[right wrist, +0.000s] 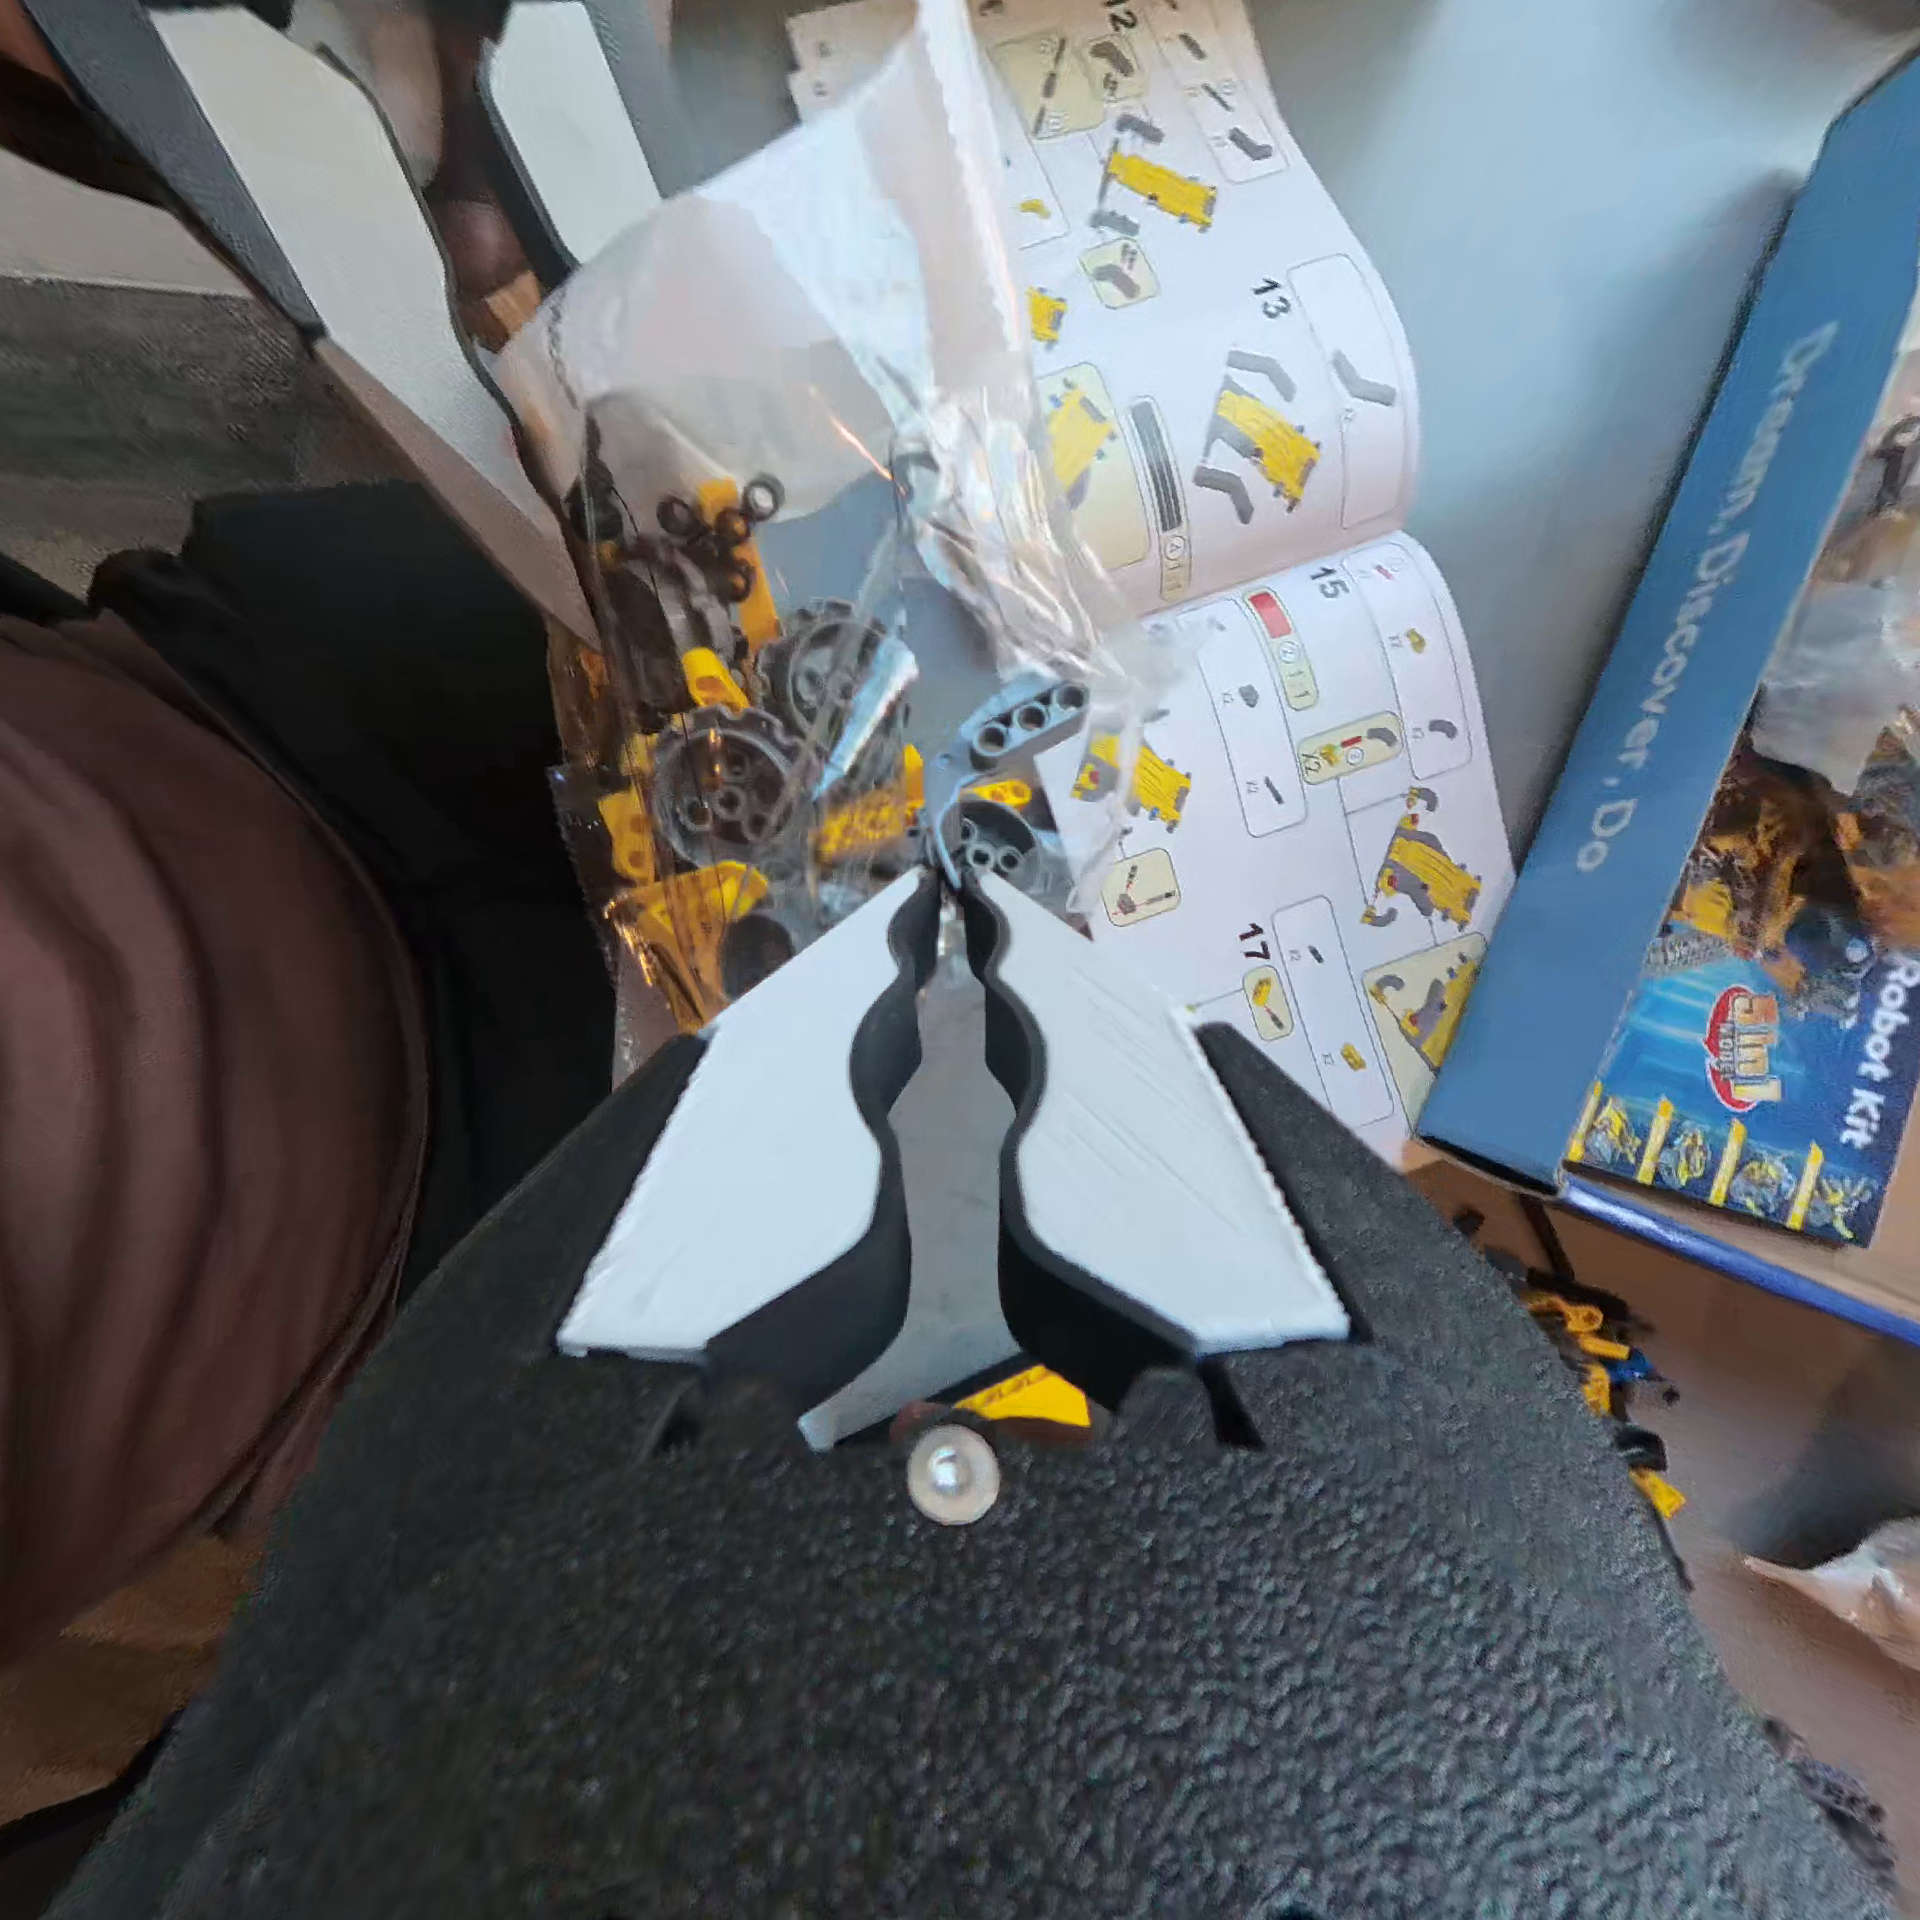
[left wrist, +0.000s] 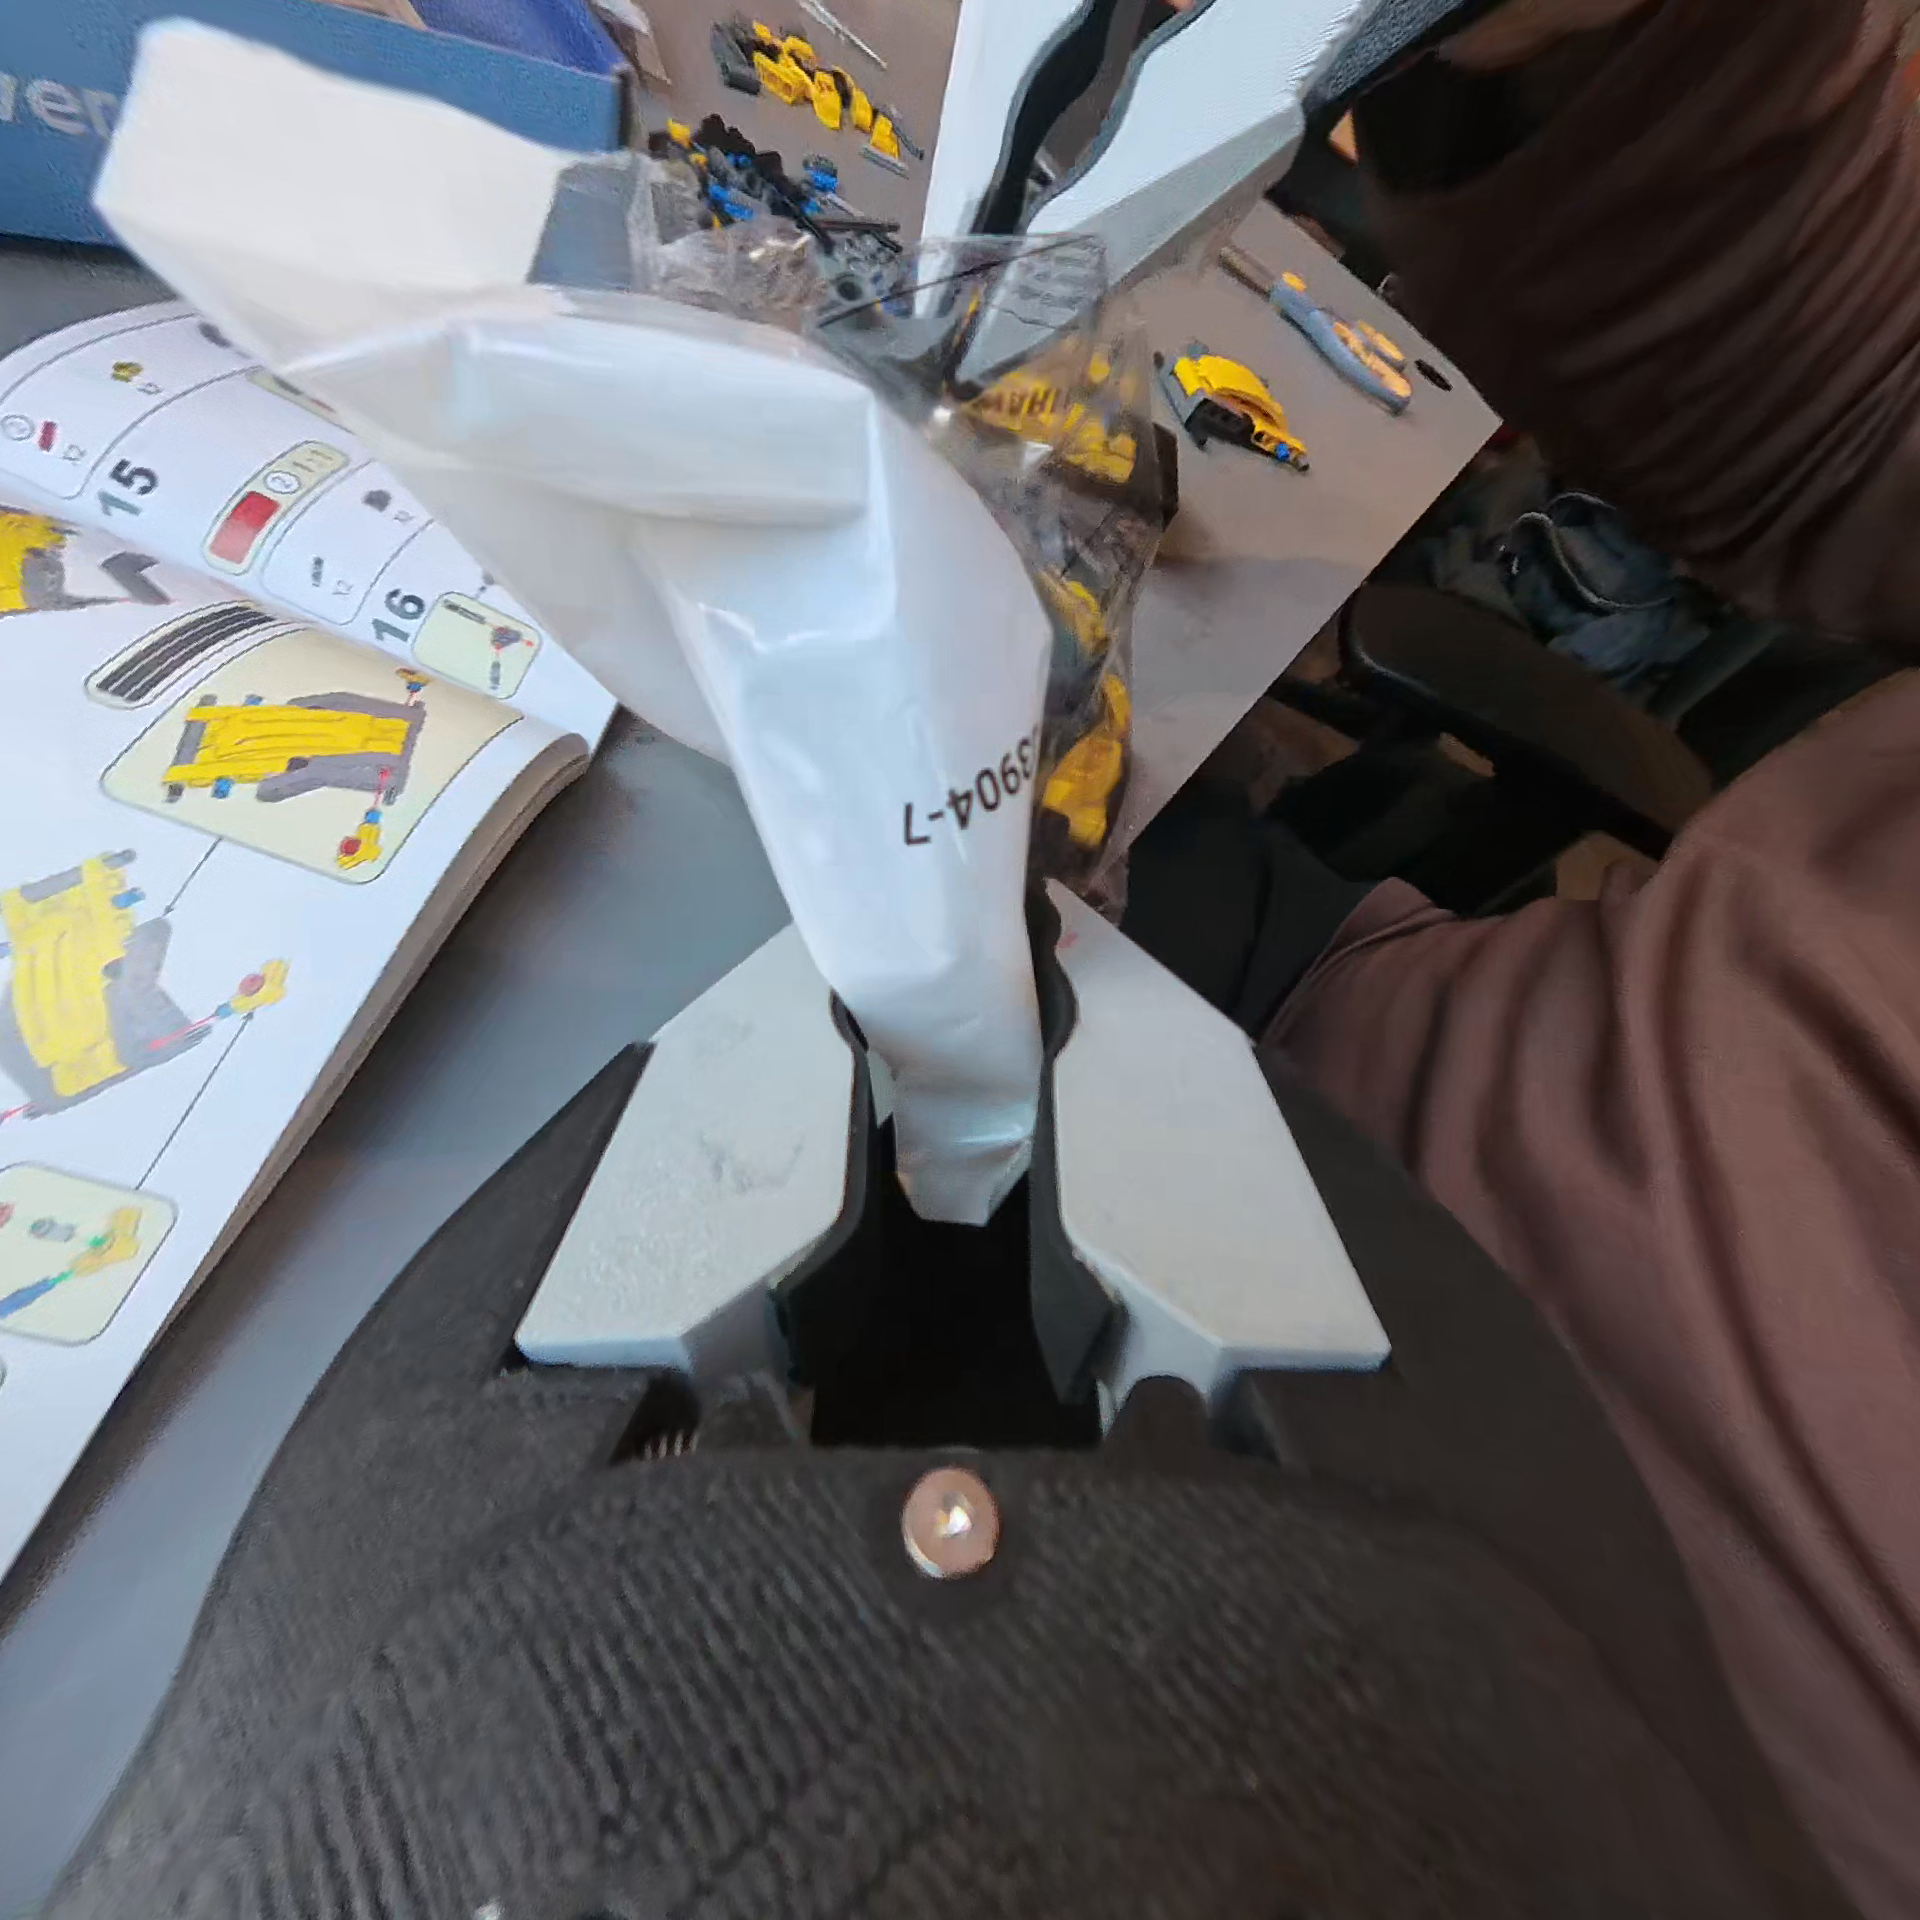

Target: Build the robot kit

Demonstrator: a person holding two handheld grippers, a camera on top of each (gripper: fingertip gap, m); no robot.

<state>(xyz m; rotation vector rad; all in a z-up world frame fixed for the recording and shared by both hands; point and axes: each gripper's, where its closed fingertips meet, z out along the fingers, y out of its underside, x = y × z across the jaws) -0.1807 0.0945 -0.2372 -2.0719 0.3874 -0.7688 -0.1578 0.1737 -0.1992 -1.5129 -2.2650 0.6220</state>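
Note:
A plastic bag (left wrist: pixel 831 623), white on one side and clear on the other, holds several yellow, grey and black building parts. It is stretched in the air between both grippers. My left gripper (left wrist: pixel 951 997) is shut on the bag's white end. My right gripper (right wrist: pixel 943 883) is shut on a clear edge of the bag (right wrist: pixel 727 343), with gears and beams just beyond its tips. The right gripper also shows in the left wrist view (left wrist: pixel 977 343), pinching the far end. The left gripper's white fingers (right wrist: pixel 343 239) show at the upper left of the right wrist view.
An open instruction booklet (left wrist: pixel 260 779) (right wrist: pixel 1299 675) lies on the grey table under the bag. A blue kit box (left wrist: pixel 312 62) (right wrist: pixel 1662 727) stands beside it. Loose yellow and black parts (left wrist: pixel 810 83) and a small yellow assembly (left wrist: pixel 1236 405) lie farther off. A person's brown sleeve (left wrist: pixel 1662 1143) (right wrist: pixel 156 1039) is close. Spacing between my two grippers at the tips: around 10 cm.

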